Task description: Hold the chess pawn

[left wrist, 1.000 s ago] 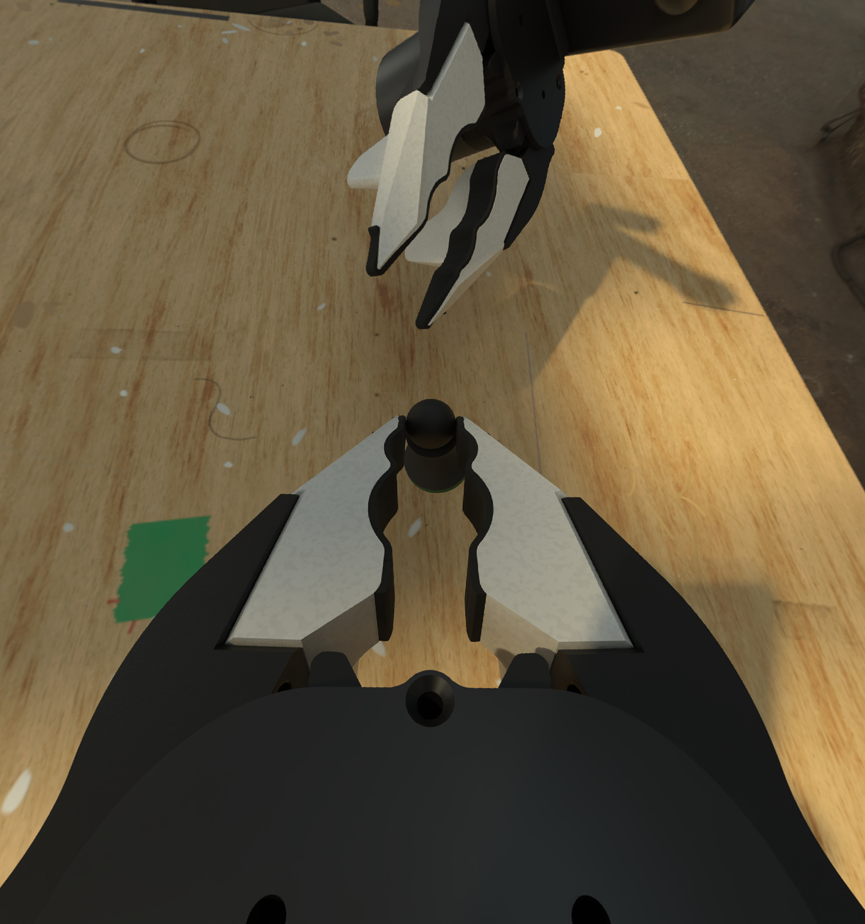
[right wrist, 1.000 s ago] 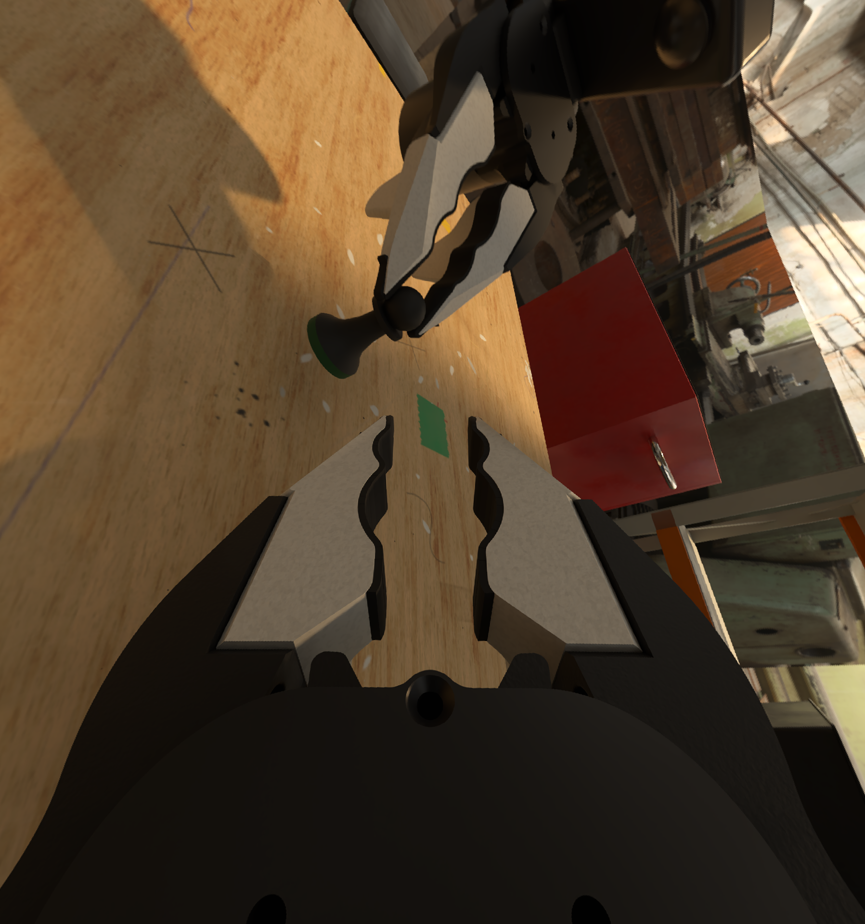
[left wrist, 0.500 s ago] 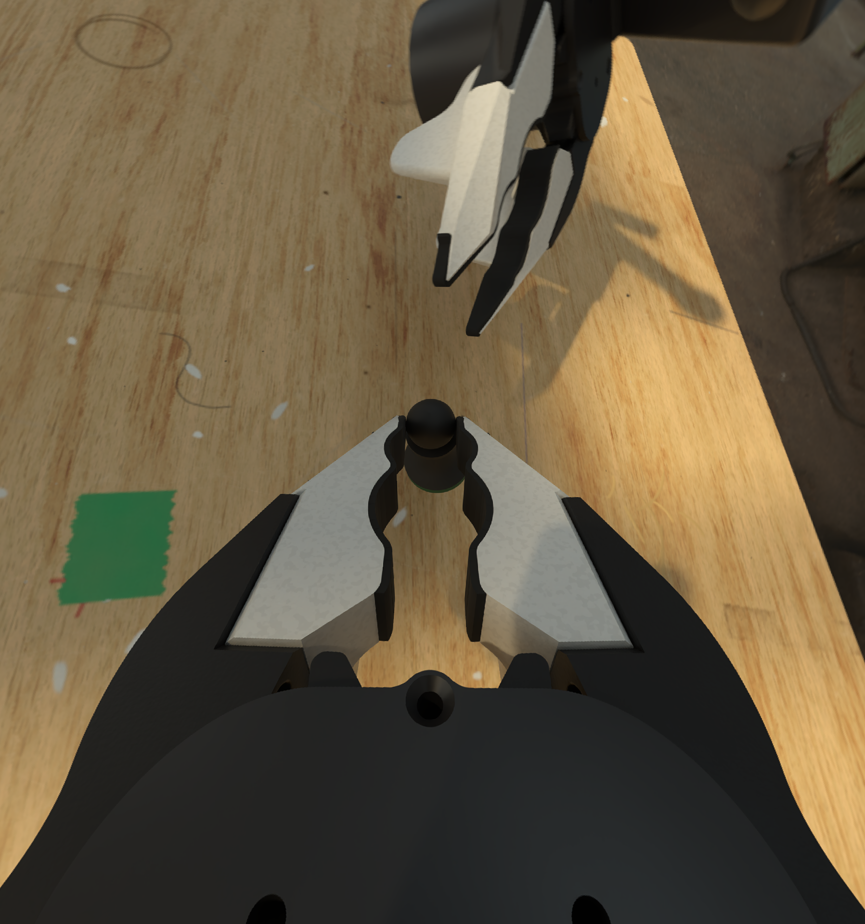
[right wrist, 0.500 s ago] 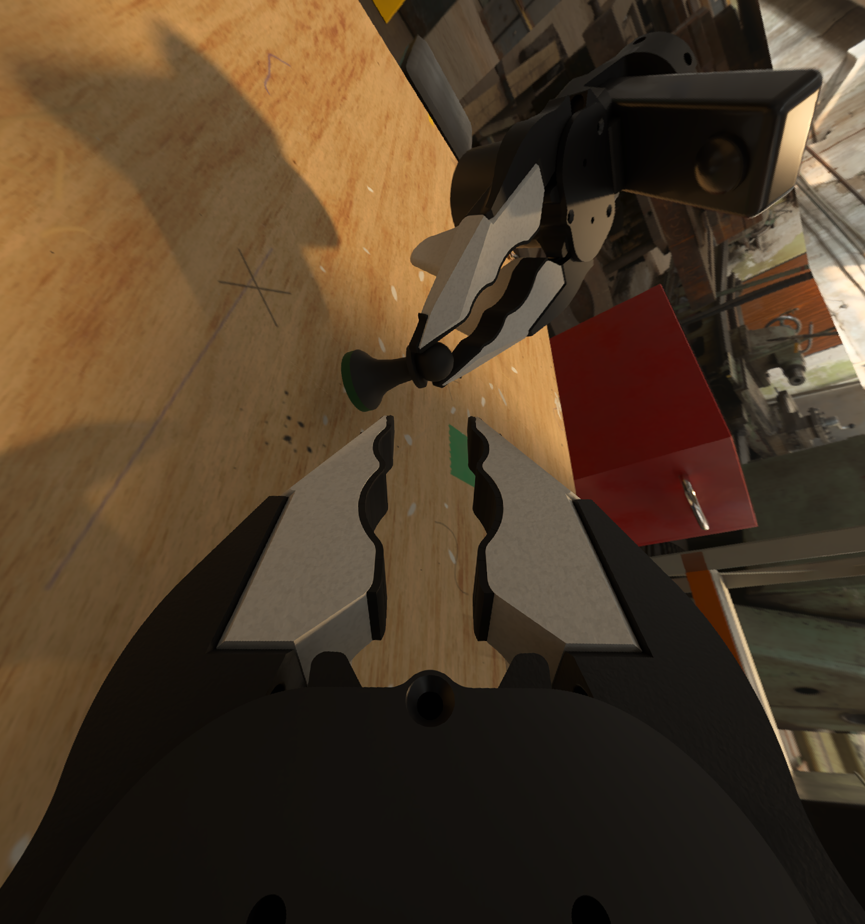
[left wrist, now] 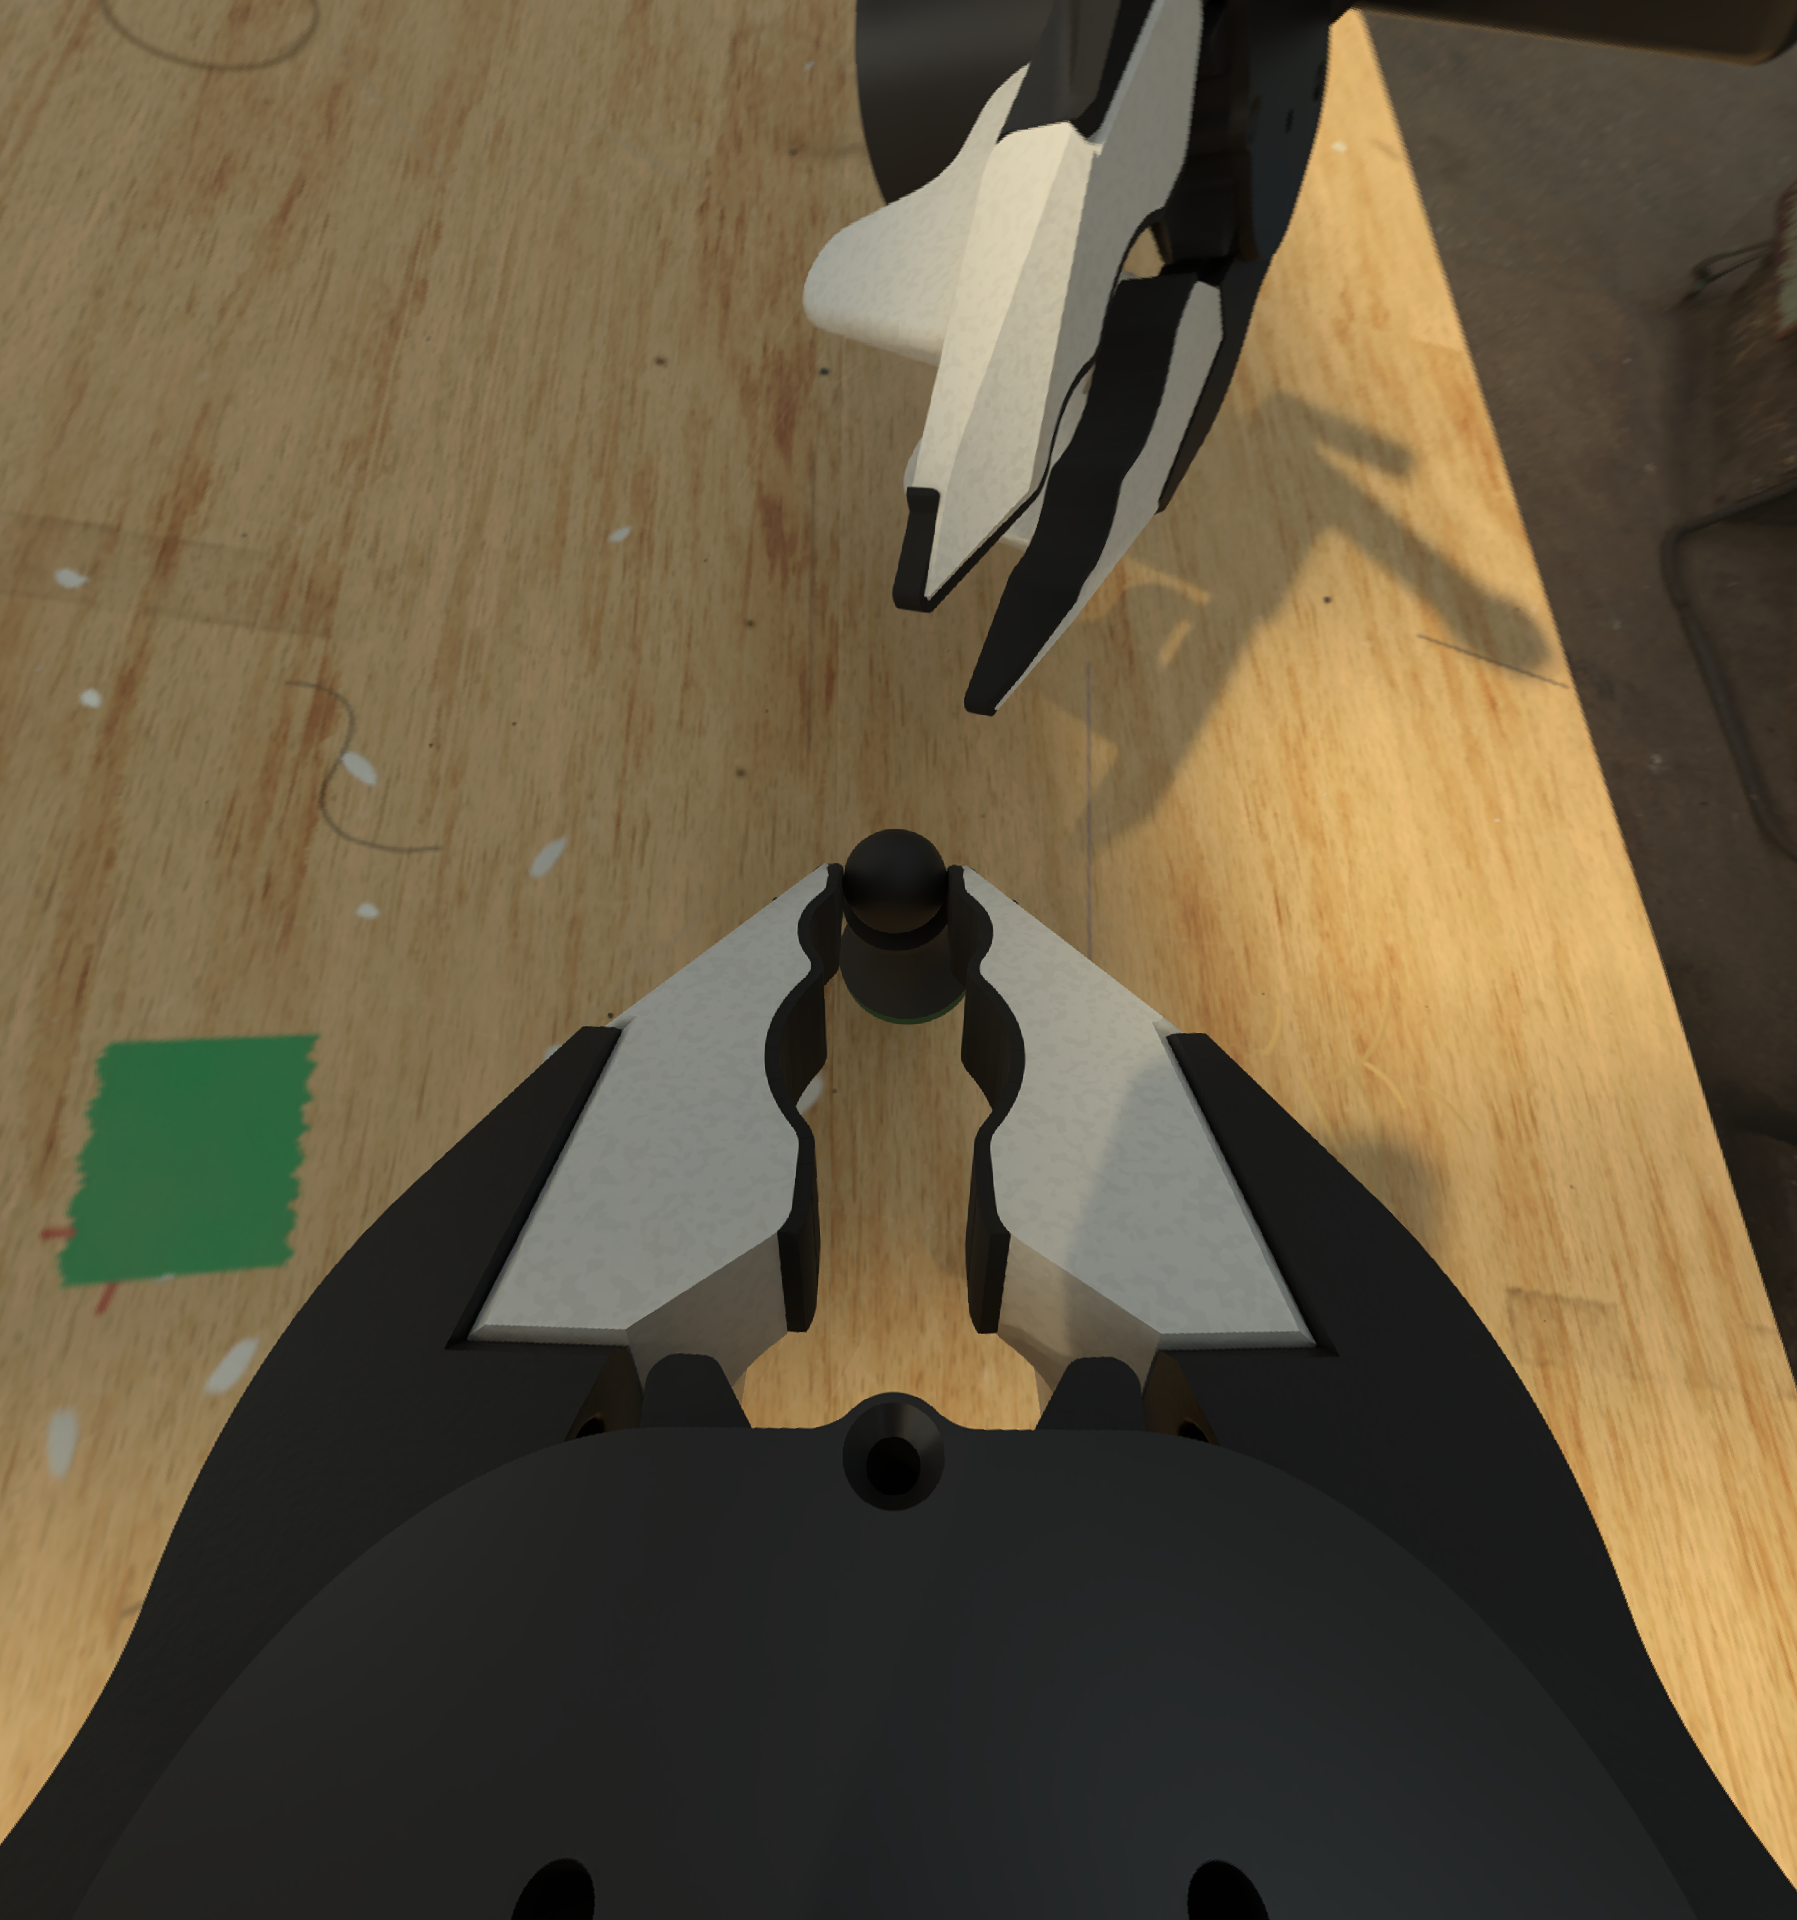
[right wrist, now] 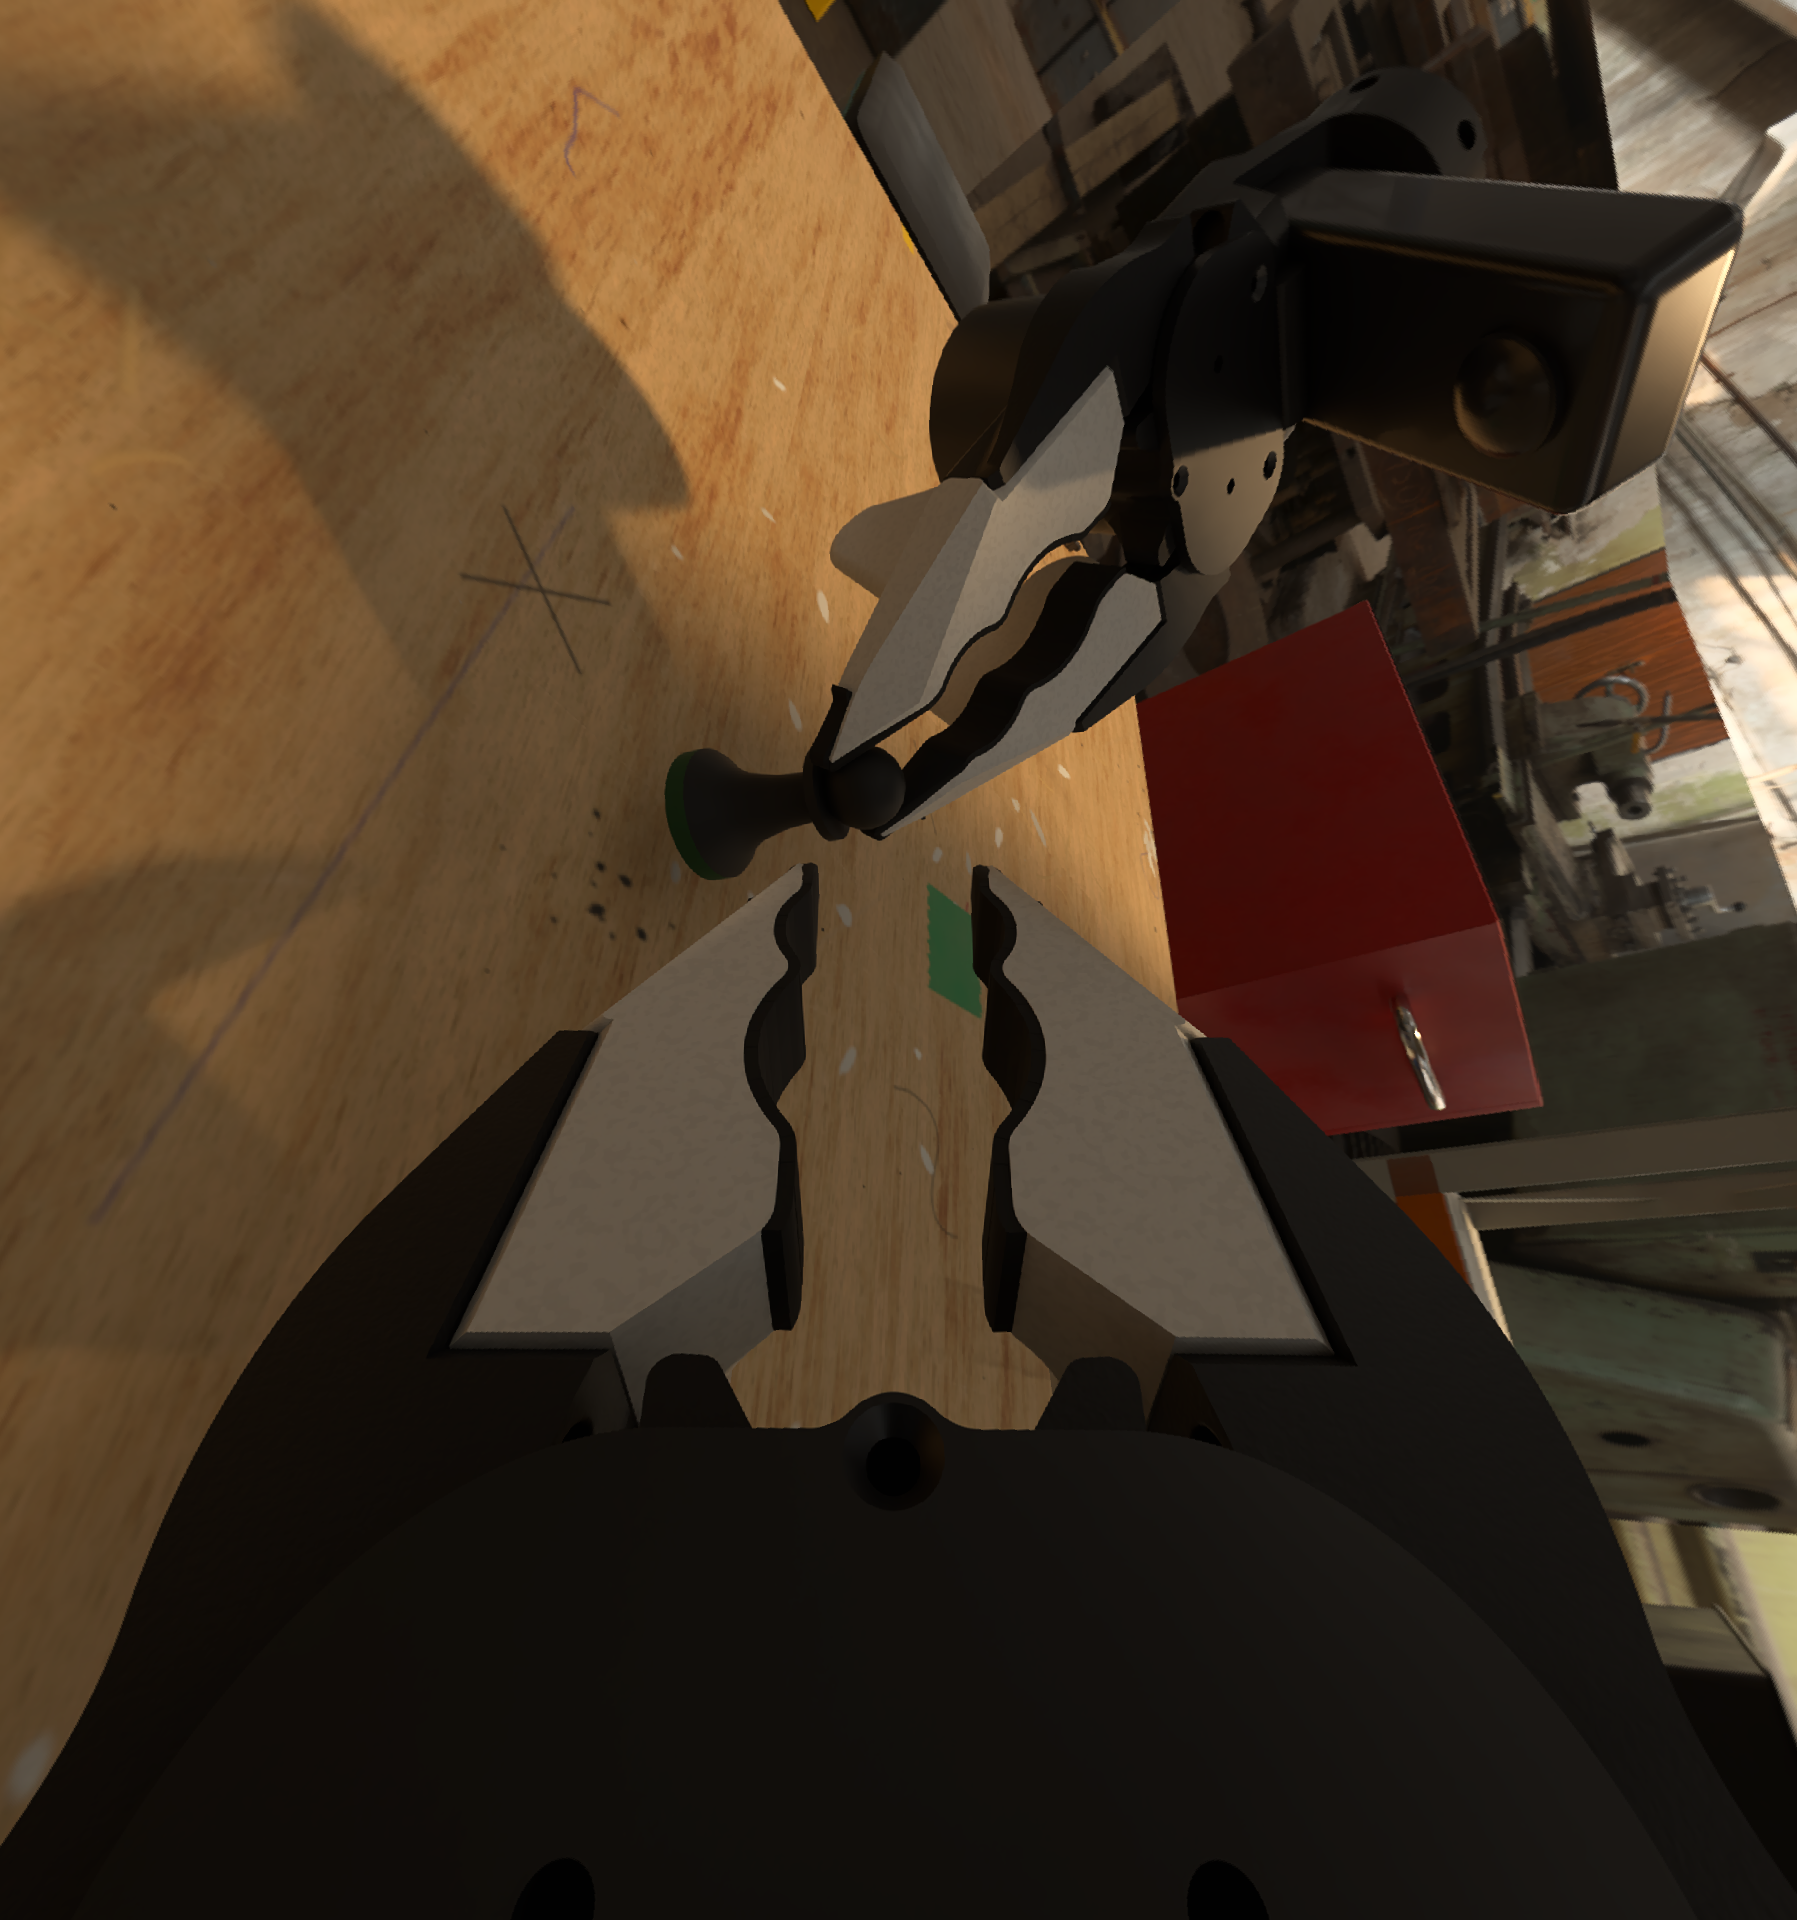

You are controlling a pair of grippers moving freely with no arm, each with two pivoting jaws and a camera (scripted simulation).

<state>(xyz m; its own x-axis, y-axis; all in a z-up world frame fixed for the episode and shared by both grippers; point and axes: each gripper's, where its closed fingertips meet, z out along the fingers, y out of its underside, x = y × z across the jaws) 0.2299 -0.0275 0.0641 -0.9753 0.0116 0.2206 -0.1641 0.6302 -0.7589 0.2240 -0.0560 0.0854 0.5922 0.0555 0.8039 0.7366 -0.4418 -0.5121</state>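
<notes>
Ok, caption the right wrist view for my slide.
Left tool grips the black chess pawn by its head above the wooden table, while the right tool waits open nearby.

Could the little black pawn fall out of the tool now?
It might. The left tool pinches the black chess pawn with the green base only at its round head, right at the fingertips, so it could swivel or slip onto the wooden table. The open right tool is very near and might bump it.
</notes>
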